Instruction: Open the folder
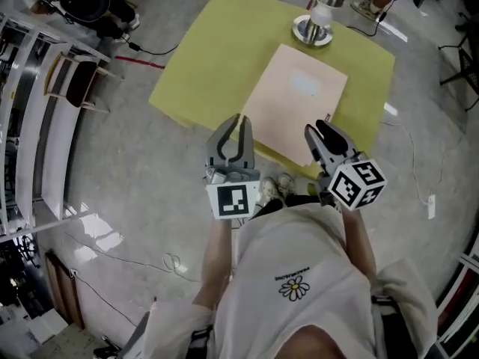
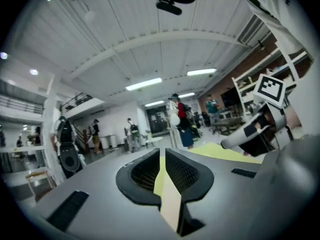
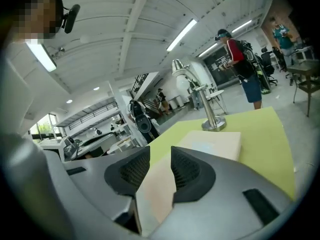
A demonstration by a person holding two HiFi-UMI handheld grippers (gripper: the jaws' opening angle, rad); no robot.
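A closed beige folder (image 1: 296,107) lies on a yellow-green table (image 1: 217,51), its long side running away from me. My left gripper (image 1: 241,120) hangs by the folder's near left corner, over the table's edge, with its jaws shut and nothing in them. My right gripper (image 1: 317,128) hovers at the folder's near right corner. In the right gripper view the right gripper (image 3: 160,156) stands open by a small gap, and the folder (image 3: 212,143) shows through it, apart from the pads. The left gripper (image 2: 162,159) shows only a thin slit in its own view.
A silver lamp (image 1: 318,17) stands on the table's far edge, just past the folder. A chair (image 1: 75,77) and shelving (image 1: 30,126) are at the left on the grey floor, with a cable (image 1: 153,51) near the table. Several people stand far off in the hall.
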